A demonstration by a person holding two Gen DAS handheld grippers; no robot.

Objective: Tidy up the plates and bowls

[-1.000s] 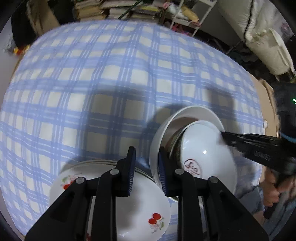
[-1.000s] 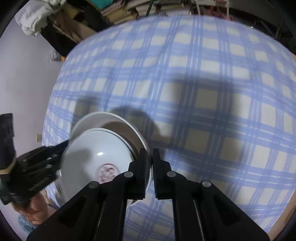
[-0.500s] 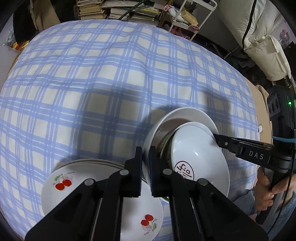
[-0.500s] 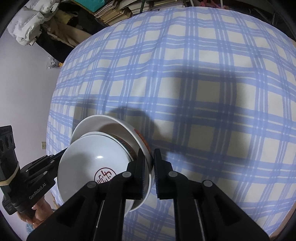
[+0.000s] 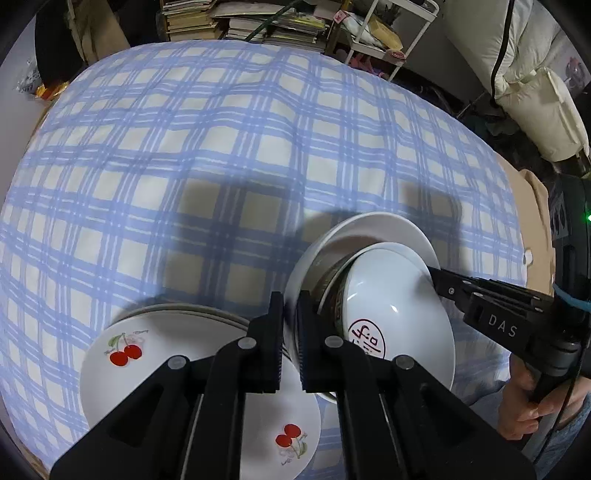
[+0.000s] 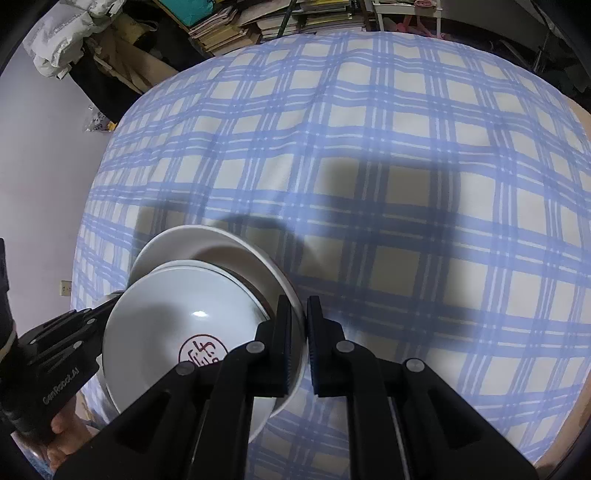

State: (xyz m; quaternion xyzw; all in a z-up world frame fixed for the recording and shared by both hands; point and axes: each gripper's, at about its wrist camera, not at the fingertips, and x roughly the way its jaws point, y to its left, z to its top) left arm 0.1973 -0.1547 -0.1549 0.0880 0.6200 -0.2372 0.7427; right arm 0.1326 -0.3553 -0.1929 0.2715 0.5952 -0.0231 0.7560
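Two white bowls are nested and tilted: a larger outer bowl (image 5: 369,229) (image 6: 207,243) and, inside it, an inner bowl (image 5: 388,295) (image 6: 177,306) with a red seal mark on its bottom. My left gripper (image 5: 290,343) (image 6: 112,301) is shut on the outer bowl's left rim. On the opposite rim, my right gripper (image 6: 299,350) (image 5: 434,275) is shut too. A stack of white plates with cherry prints (image 5: 110,369) lies under the left gripper, beside the bowls. I cannot tell whether the bowls touch the cloth.
A blue-and-cream checked tablecloth (image 5: 221,155) covers the table. Stacked books (image 5: 258,26) and a white rack (image 5: 373,33) stand beyond the far edge, and a pale cushion (image 5: 532,92) lies at the far right. A hand (image 5: 524,406) holds the right gripper's handle.
The left gripper's jaws, apart a second ago, have shut on the outer bowl's rim. The right gripper has kept its grip, and the bowls have barely shifted.
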